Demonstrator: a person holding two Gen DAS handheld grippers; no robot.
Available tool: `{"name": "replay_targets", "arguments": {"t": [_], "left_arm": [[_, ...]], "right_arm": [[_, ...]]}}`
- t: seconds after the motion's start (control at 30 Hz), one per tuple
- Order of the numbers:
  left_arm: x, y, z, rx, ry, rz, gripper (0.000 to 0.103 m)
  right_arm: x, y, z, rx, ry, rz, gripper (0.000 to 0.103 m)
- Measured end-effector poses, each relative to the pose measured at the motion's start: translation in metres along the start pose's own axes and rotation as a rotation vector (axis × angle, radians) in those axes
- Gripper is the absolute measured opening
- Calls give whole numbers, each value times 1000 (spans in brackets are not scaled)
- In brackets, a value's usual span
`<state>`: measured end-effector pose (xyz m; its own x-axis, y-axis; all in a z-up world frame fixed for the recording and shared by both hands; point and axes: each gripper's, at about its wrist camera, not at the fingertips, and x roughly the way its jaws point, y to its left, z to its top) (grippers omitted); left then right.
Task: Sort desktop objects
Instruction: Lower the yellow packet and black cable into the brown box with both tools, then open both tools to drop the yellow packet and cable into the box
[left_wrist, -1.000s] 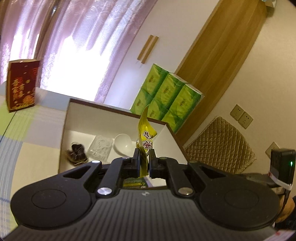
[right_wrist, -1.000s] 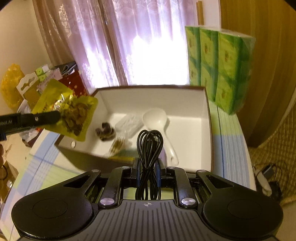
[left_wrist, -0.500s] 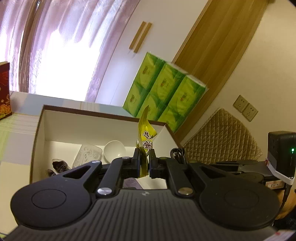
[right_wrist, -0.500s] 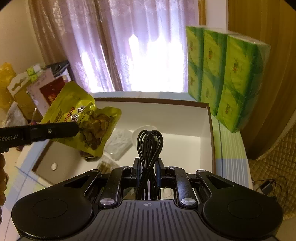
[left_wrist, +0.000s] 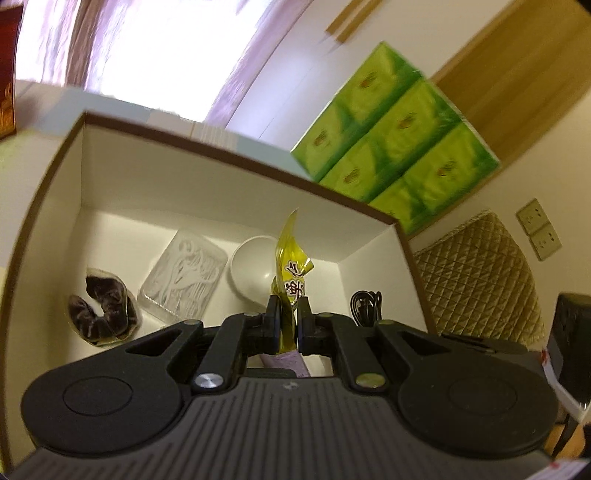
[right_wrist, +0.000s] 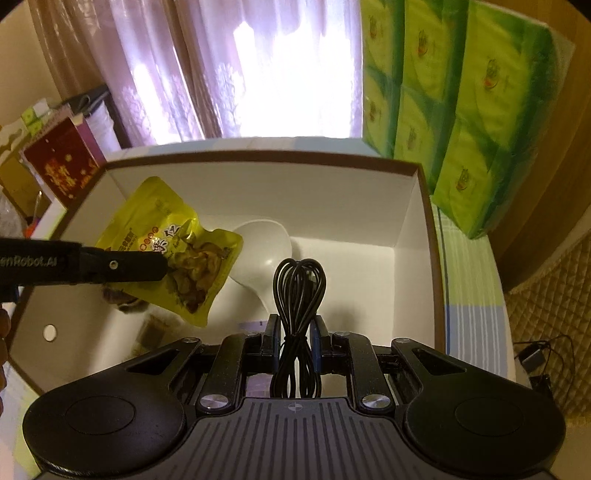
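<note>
Above the brown-rimmed box (right_wrist: 413, 170), left gripper (left_wrist: 287, 325) pinches snack pouch (right_wrist: 173, 247), right gripper (right_wrist: 294, 345) clamps cable (right_wrist: 299, 295).

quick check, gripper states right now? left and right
Left gripper: shut on the yellow snack pouch, held over the open box.
Right gripper: shut on the coiled black cable, also over the box.

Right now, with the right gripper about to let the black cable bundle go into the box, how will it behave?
The cable bundle is probably floppy: its loops arch above the right gripper. A tie at its waist should keep it coiled. It looks light, unlikely to roll.
</note>
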<state>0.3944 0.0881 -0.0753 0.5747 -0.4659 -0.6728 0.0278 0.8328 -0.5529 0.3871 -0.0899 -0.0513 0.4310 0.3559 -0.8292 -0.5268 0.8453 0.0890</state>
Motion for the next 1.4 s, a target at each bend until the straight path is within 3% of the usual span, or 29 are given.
{"name": "replay_targets", "arguments": {"t": [0.4,0.5,0.57,1.0,1.23,1.27,1.3,1.33,1.4], "left_arm": [[42,15,1,-122,124,57,5],[44,18,0,-128,131,87,11],[43,18,0,-126,133,93,21],[17,-4,9,87,112,132,29],[6,-16,6,201,100,169,47],[5,-17,5,215,96,176,49],[5,-18,5,231,91,179,50],[4,-20,5,245,87,184,52],[3,-24,4,275,74,198,59]], "right_arm": [[22,-10,9,8,45,-12,13],[24,-11,10,4,51,-11,13],[26,-12,10,2,55,-12,13],[38,-13,10,3,66,-20,13],[33,-12,11,-11,17,0,15],[32,-11,11,-19,12,3,17],[31,-9,11,-28,9,6,26],[29,-8,11,-35,5,8,44],[23,-5,8,-49,-16,10,58]]}}
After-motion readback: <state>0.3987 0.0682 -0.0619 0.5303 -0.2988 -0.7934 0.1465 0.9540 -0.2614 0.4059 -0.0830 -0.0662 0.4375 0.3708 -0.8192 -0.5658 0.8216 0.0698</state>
